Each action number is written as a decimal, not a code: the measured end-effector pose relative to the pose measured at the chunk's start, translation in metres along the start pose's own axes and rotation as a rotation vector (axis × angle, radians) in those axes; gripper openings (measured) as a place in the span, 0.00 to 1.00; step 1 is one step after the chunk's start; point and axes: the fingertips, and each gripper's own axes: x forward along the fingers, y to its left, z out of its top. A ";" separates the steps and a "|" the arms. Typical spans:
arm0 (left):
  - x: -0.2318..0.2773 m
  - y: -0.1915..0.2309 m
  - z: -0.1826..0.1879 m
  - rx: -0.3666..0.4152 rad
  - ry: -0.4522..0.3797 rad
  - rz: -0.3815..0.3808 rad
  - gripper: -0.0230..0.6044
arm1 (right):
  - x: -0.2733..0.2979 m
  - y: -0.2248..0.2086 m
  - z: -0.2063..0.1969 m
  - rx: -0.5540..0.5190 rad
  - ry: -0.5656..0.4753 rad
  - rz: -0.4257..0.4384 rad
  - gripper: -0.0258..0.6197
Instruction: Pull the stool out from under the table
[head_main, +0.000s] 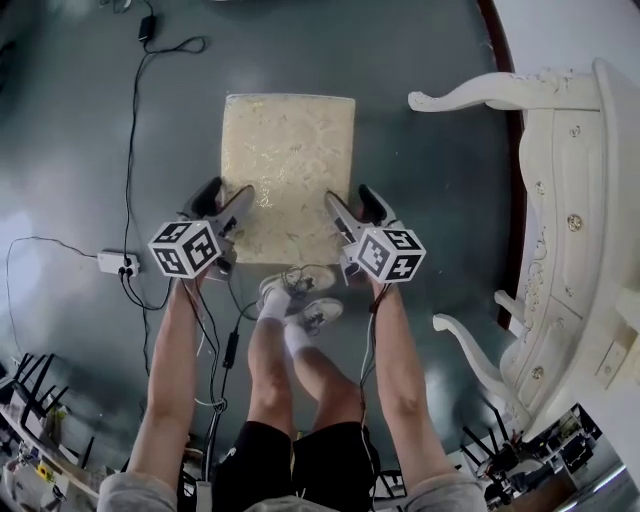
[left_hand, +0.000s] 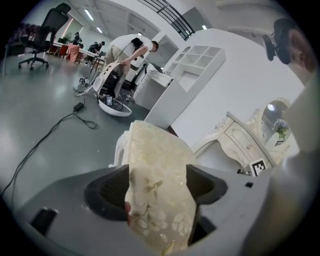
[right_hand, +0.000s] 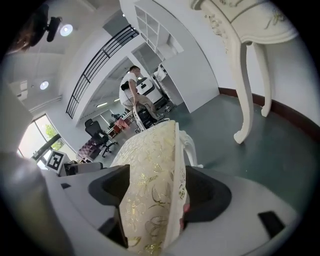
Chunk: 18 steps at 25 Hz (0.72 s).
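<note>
A power strip and a cable are seen on the grey floor at the left. The left gripper is clamped on the near left corner of the stool, with its jaws pinching the gold-patterned seat edge. The right gripper is clamped likewise on the near right corner. The person's shoes are set just behind the stool's near edge. The stool is stood on open floor, left of the white table, near its curved legs and not beneath its top.
</note>
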 end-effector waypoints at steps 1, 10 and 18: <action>-0.001 -0.006 0.006 0.012 -0.004 -0.002 0.60 | -0.007 0.001 0.006 -0.006 -0.010 -0.006 0.60; -0.016 -0.108 0.063 0.211 -0.024 -0.049 0.59 | -0.094 0.012 0.087 -0.083 -0.134 -0.116 0.60; -0.047 -0.245 0.134 0.427 -0.089 -0.145 0.54 | -0.213 0.037 0.163 -0.141 -0.273 -0.240 0.60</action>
